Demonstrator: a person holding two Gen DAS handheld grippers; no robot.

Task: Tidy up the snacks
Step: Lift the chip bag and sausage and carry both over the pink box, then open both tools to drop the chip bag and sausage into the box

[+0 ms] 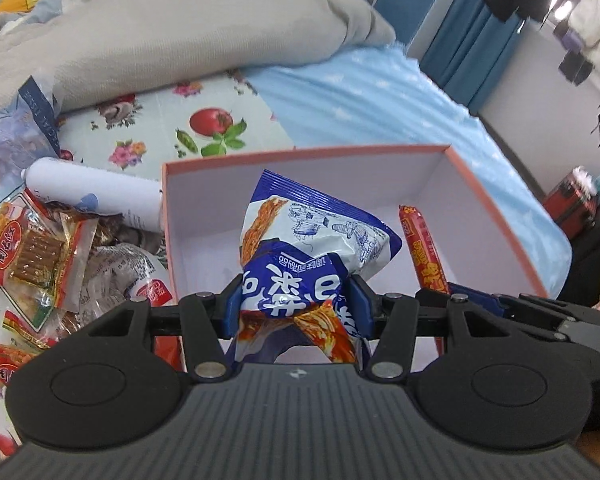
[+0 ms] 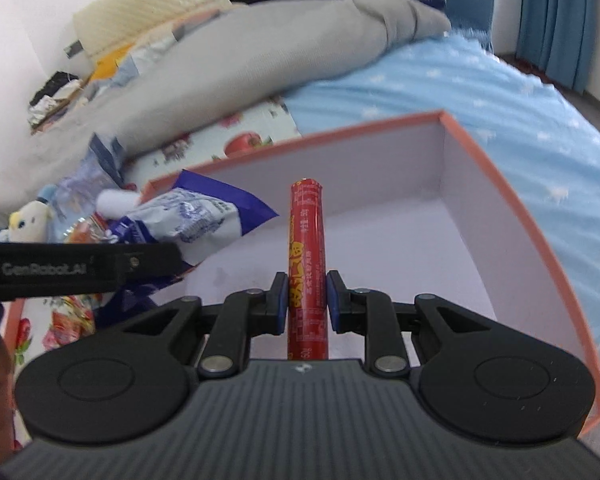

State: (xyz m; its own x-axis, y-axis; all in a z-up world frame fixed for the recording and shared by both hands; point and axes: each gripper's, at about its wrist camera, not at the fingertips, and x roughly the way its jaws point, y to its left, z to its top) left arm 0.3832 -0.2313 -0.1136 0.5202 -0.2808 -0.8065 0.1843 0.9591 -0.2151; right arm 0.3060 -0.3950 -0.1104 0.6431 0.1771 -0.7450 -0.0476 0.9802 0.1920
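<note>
A bed (image 1: 380,92) with a blue sheet and a grey quilt (image 1: 172,28) holds an open pink box (image 1: 496,204) with white inside walls. Above the box, the left gripper (image 1: 296,300) pinches a crumpled blue-and-white snack bag (image 1: 320,236). Beside it, the right gripper (image 2: 307,300) clamps a red sausage stick (image 2: 306,240), which points into the box. More snack packets (image 1: 32,256) lie piled on the flowered cloth (image 1: 204,120) left of the box.

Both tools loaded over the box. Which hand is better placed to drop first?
Right, probably. Its tool holds the red sausage stick over bare floor of the pink-rimmed box. The left tool grips a bulky blue-and-white snack bag nearer the box's left wall.
</note>
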